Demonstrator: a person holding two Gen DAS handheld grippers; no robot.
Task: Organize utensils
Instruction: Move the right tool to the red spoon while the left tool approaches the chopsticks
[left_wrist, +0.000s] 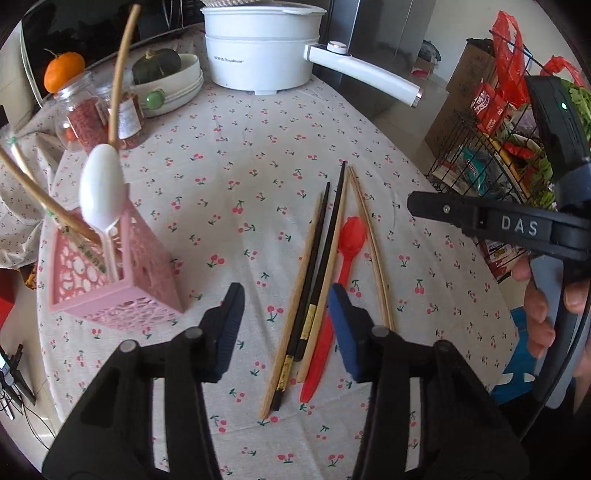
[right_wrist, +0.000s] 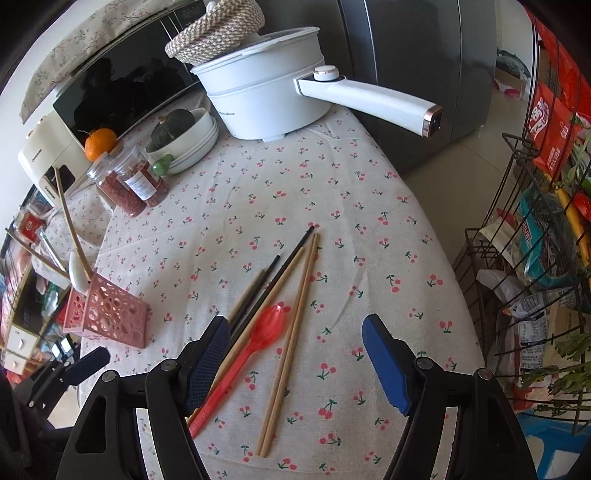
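Cherry-print tablecloth (right_wrist: 369, 229) holds loose chopsticks (right_wrist: 291, 325), red spoon (right_wrist: 255, 339), white pot (right_wrist: 266, 99); both tools (left_wrist: 286, 325) (right_wrist: 295, 365) gape empty.

tablecloth (right_wrist: 369, 206) covers the table and bears everything listed. utensil basket (left_wrist: 122, 291) at the left edge, holding a spoon (left_wrist: 101, 188) and two chopsticks (left_wrist: 120, 74) that lean out over its rim. loose chopsticks (left_wrist: 321, 266) lie in a bundle at centre, right of the basket, with a second spoon (left_wrist: 345, 251) among them. jars (right_wrist: 131, 184) stand behind the basket; a bowl (right_wrist: 199, 142) with a squash (right_wrist: 171, 127) in it sits behind the jars; an orange (right_wrist: 100, 143) lies left of the bowl. electric pot (right_wrist: 266, 96) at the far edge, handle pointing right. wire rack (right_wrist: 524, 258) beside the table, right.
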